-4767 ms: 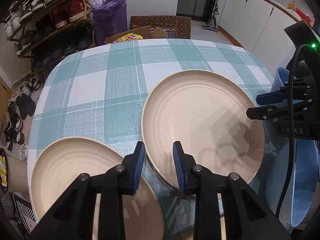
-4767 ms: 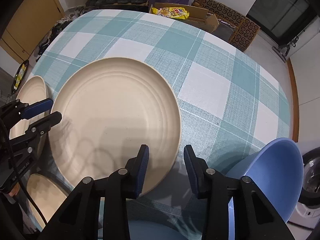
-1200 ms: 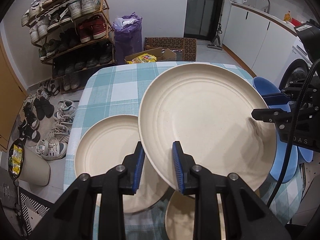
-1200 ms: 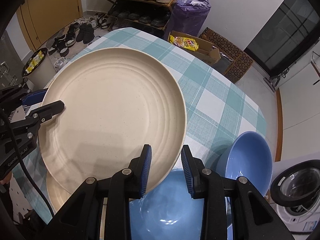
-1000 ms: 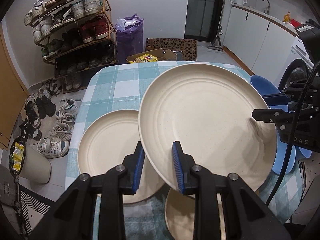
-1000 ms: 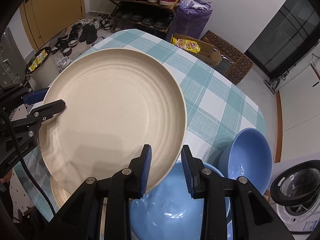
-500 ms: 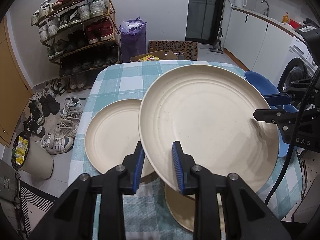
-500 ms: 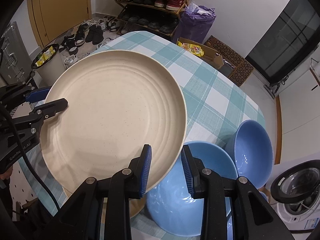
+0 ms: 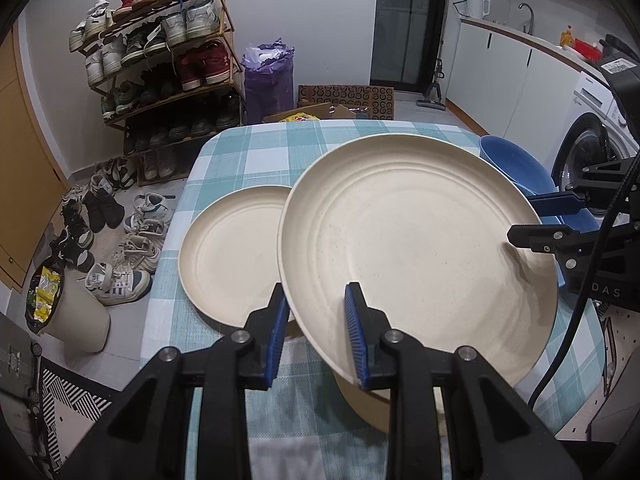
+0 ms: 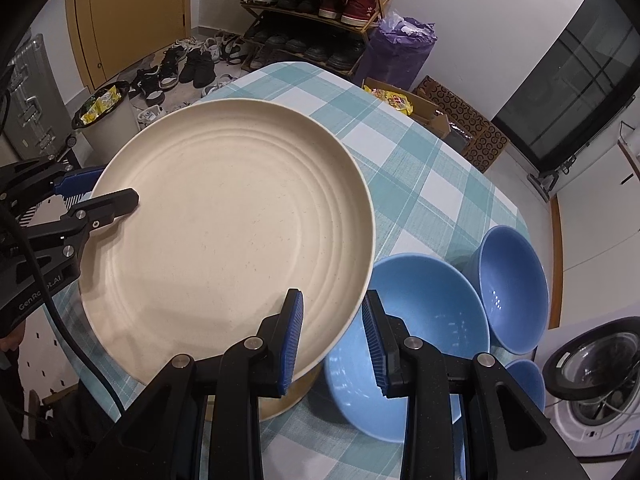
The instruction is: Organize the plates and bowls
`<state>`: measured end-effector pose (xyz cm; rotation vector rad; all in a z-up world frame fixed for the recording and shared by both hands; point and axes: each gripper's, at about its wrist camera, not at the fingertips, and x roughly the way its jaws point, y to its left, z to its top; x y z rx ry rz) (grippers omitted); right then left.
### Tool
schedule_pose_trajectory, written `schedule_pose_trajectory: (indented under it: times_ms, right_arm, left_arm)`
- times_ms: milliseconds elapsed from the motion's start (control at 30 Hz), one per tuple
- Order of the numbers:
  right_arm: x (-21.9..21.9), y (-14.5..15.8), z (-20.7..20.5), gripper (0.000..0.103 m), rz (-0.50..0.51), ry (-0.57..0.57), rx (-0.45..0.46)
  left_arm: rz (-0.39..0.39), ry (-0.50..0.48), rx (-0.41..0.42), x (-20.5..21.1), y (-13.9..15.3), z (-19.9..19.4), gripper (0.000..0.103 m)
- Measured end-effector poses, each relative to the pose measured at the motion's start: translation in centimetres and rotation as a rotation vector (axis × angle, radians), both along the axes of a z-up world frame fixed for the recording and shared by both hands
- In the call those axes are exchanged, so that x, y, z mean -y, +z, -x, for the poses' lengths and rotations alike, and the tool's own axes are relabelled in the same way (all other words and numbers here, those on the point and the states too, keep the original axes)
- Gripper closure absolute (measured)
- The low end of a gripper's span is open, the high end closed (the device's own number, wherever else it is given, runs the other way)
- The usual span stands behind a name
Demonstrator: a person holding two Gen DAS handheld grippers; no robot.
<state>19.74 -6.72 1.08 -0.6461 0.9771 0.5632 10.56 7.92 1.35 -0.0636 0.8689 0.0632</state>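
A large cream plate (image 9: pixel 416 248) (image 10: pixel 228 232) hangs tilted above the teal checked table (image 9: pixel 256 148). My left gripper (image 9: pixel 316 308) is shut on its near rim. My right gripper (image 10: pixel 332 320) is shut on the opposite rim. Each gripper shows in the other's view: the right gripper (image 9: pixel 536 220), the left gripper (image 10: pixel 100 196). A second cream plate (image 9: pixel 236 256) lies on the cloth at the left. Another cream plate (image 9: pixel 364 404) (image 10: pixel 288 396) lies partly hidden under the held one. Three blue bowls (image 10: pixel 420 320) (image 10: pixel 516 280) (image 10: pixel 524 380) stand at the right.
A shoe rack (image 9: pixel 160 60), loose shoes (image 9: pixel 132 248) and a bin (image 9: pixel 68 312) stand beyond the table's left edge. A washing machine (image 10: pixel 592 368) is close behind the bowls. A purple bag (image 9: pixel 268 76) and a cardboard box (image 10: pixel 404 104) sit past the far end.
Both grippers have carried the plate together back toward the table's near end. The plate on the cloth and the blue bowls now show further up and more fully. Both grips are unchanged.
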Motion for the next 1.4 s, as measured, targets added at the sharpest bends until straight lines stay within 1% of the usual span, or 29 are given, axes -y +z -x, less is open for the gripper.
schedule_pose_trajectory:
  times_ms: [600, 1033, 1400]
  right_arm:
    - [0.0, -1.4, 3.3, 0.072, 0.000, 0.026, -0.005]
    - [1.1, -2.7, 4.3, 0.072, -0.024, 0.012, -0.015]
    - [2.2, -4.3, 4.5, 0.072, -0.055, 0.000, -0.037]
  left_arm:
    - [-0.003, 0.011, 0.000, -0.1, -1.1, 2.5, 0.077]
    - [-0.015, 0.004, -0.001, 0.9, -2.0, 3.4, 0.077]
    - [-0.006, -0.005, -0.004, 1.1, -2.9, 3.6, 0.077]
